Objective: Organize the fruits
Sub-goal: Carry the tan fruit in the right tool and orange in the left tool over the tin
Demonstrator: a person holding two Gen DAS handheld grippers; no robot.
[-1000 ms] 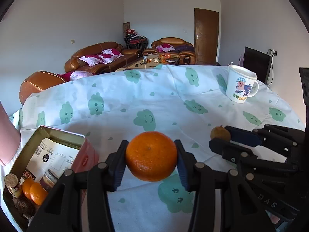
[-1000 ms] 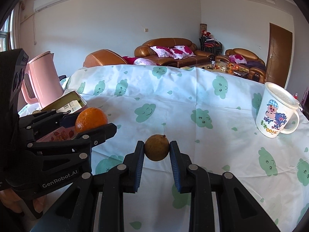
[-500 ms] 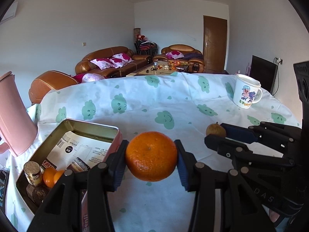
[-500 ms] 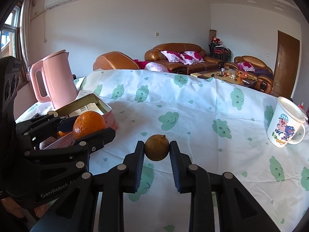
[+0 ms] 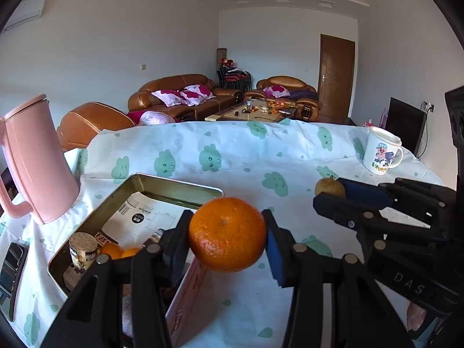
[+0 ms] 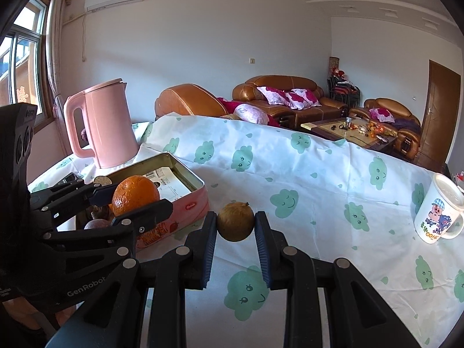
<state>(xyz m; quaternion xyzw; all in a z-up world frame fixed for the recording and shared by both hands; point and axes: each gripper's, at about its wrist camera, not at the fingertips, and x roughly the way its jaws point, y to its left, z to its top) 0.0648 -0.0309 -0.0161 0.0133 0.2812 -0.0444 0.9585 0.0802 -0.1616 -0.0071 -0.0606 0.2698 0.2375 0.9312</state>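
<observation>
While both show fruit, only right wrist shows window [image 6: 20, 66].

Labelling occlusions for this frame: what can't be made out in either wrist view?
- Near end of the tin: left wrist view, hidden behind the left gripper and its orange.
- Dark round item in the tin: right wrist view, mostly covered by the left gripper's fingers.
- Phone: left wrist view, cut by the image edge.
- Coffee table clutter: too small.
</observation>
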